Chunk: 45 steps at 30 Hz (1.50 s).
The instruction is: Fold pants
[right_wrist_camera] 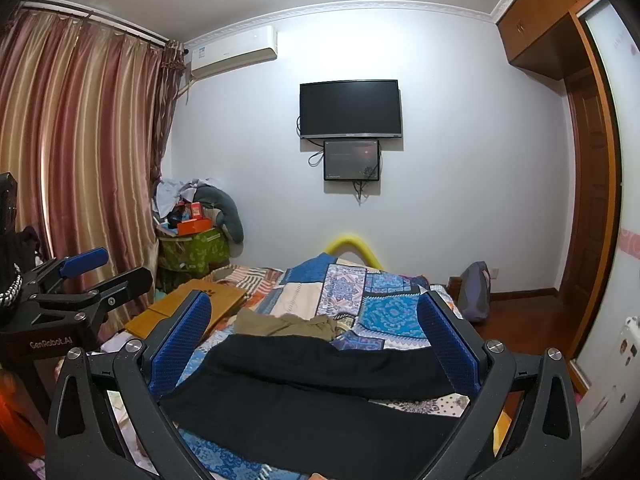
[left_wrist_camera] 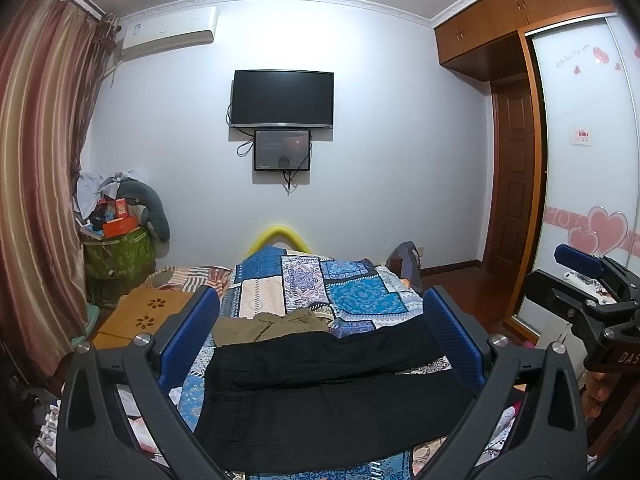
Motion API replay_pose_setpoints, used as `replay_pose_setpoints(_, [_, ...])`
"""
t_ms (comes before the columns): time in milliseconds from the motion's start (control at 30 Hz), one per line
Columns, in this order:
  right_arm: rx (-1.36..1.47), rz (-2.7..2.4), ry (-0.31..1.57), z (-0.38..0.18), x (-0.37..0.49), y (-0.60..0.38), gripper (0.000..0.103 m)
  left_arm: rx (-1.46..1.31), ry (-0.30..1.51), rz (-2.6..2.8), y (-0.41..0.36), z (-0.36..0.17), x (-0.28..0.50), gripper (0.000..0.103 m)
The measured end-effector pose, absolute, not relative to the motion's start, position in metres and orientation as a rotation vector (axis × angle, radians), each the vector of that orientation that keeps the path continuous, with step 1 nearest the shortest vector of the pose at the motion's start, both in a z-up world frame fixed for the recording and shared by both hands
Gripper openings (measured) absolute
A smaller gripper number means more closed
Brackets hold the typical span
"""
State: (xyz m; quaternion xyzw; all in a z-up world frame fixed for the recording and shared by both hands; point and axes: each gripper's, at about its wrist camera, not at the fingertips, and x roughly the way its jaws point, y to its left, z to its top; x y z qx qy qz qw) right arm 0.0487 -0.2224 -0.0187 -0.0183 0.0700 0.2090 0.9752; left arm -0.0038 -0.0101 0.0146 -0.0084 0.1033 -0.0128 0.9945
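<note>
Black pants (left_wrist_camera: 320, 392) lie spread flat on the bed, legs apart, over the blue patchwork quilt (left_wrist_camera: 352, 292). They also show in the right wrist view (right_wrist_camera: 320, 400). Khaki pants (left_wrist_camera: 272, 324) lie crumpled just beyond them, also in the right wrist view (right_wrist_camera: 288, 324). My left gripper (left_wrist_camera: 320, 328) is open, held above the near part of the black pants, touching nothing. My right gripper (right_wrist_camera: 316, 332) is open and empty above the same pants. The right gripper shows at the right edge of the left wrist view (left_wrist_camera: 576, 276). The left gripper shows at the left edge of the right wrist view (right_wrist_camera: 108, 268).
A wooden lap table (right_wrist_camera: 188, 308) lies on the bed's left side. A green bin piled with clutter (right_wrist_camera: 196, 248) stands by the striped curtain (right_wrist_camera: 80, 160). A TV (right_wrist_camera: 350, 108) hangs on the far wall. A wardrobe (left_wrist_camera: 584, 160) stands right, a purple bag (right_wrist_camera: 476, 292) on the floor.
</note>
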Motion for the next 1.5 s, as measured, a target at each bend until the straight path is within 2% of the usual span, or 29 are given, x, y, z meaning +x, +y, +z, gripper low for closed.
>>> replay_pose_setpoints(1033, [-0.042,0.421,0.151,-0.013,0.053,-0.222,0.102,-0.003,0.218,-0.013,-0.009,0.012,0.006,0.103])
replay_pose_setpoints(1300, [-0.070,0.439,0.182,-0.017,0.075,-0.219,0.103,0.000,0.290,-0.004,0.007,0.012,0.043,0.103])
replay_pose_setpoints(1500, [-0.087,0.455,0.244,-0.031,0.114,-0.218,0.103,0.000,0.381,0.040,0.037,0.002,0.100,0.103])
